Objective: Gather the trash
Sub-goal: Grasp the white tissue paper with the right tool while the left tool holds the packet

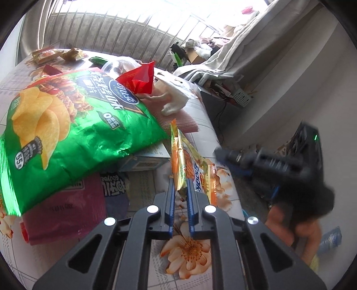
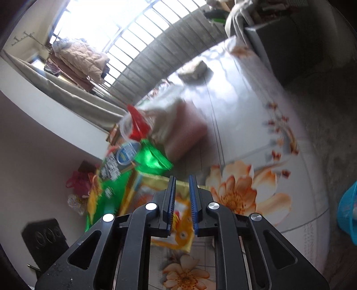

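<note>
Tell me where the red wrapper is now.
In the left wrist view the red wrapper sits upper centre, at the top edge of the green chip bag, beside the white tissue.

Two wrist fisheye views are being aimed down and forward over one littered table.

The left view is being taken close above the floral tablecloth [image 1: 189, 252], facing the barred window [image 1: 125, 13], with the green chip bag [image 1: 73, 125] looming near at left and the other gripper being seen at right. The right view is being taken from the table's other side, tilted and blurred. The chip bag [image 2: 151, 160], tablecloth [image 2: 243, 191] and window [image 2: 125, 33] are being shared by both.
</note>
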